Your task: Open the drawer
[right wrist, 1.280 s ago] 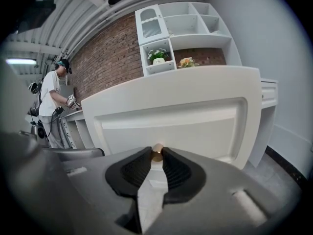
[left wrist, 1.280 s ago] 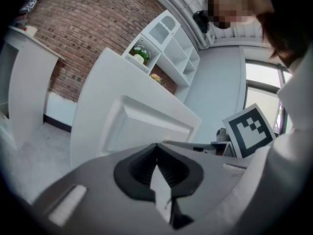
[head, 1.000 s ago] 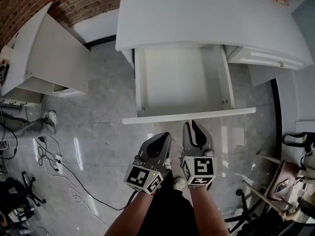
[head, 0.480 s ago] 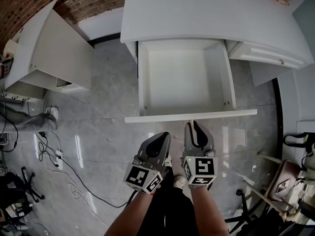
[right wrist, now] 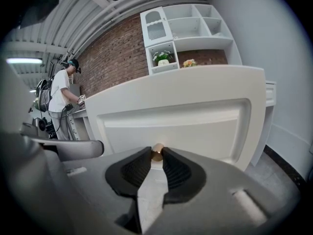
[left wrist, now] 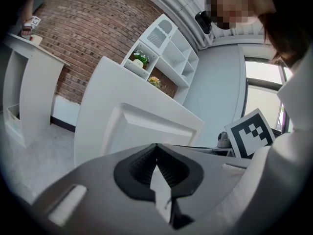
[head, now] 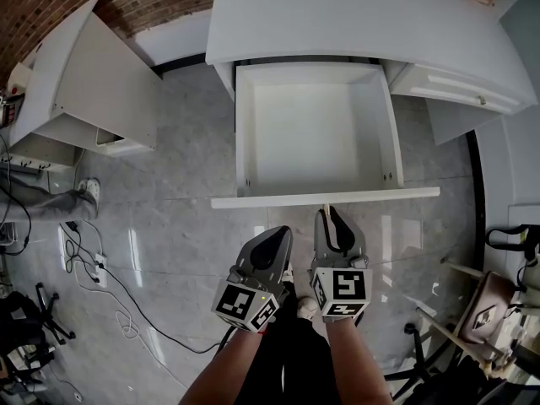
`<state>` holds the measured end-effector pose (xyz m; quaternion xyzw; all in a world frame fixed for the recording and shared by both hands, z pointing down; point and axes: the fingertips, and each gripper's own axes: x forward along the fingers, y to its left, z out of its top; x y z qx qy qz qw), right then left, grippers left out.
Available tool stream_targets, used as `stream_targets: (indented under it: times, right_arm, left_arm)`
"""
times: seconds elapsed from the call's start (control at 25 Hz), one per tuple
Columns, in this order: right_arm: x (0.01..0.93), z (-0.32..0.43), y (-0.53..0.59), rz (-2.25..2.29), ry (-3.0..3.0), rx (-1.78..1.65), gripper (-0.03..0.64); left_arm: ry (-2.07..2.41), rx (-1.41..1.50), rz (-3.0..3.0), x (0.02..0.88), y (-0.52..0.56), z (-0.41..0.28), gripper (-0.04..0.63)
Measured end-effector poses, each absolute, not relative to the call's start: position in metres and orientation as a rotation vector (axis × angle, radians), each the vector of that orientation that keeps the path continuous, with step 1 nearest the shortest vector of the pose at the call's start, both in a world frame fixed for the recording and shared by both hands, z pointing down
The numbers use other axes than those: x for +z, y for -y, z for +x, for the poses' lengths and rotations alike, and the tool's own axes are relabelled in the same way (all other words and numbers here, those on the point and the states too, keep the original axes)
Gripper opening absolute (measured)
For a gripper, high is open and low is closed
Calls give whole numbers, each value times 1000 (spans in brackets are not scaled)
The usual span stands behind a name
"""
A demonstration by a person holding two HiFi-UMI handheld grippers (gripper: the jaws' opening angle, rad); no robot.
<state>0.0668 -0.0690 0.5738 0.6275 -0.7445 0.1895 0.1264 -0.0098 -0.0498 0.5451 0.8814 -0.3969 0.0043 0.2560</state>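
Head view: white drawer (head: 308, 133) stands open; right hand-held gripper (head: 328, 213) clamps its seemingly brass knob (right wrist: 157, 152)

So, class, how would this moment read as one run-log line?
drawer: open, empty | right gripper: shut on knob | left gripper: shut, holding nothing

Left gripper (head: 283, 233): smooth grey moulded shell, tapering to rounded nose; black ribbed pads (left wrist: 138, 164) set in dark teardrop-shaped recess; pale oblong slot on shell flank
Right gripper (head: 327, 215): same grey shell, same black ribbed pads (right wrist: 133, 172)
Left cube (head: 246, 304), right cube (head: 342, 292): one at rear of each gripper, white faces with black square patterns
Worn: dark garment (head: 291, 357) below forearms, pale shoe (head: 306, 311)
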Motion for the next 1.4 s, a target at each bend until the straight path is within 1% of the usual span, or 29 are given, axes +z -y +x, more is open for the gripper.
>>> stream_targets:
  times: [0.6, 0.72, 0.84, 1.4]
  right_arm:
    - [575, 71, 58, 1844, 2172, 621, 80]
    - [570, 75, 50, 1855, 2182, 593, 50]
    - [562, 80, 41, 1870, 2195, 563, 3]
    - [513, 86, -13, 1825, 2339, 422, 3]
  left_arm:
    - [1098, 19, 2386, 543, 37, -19, 3]
    - [1114, 15, 2392, 544, 33, -22, 3]
    - [1129, 7, 2398, 541, 27, -23, 3]
    - [1192, -48, 2468, 501, -5, -26, 3]
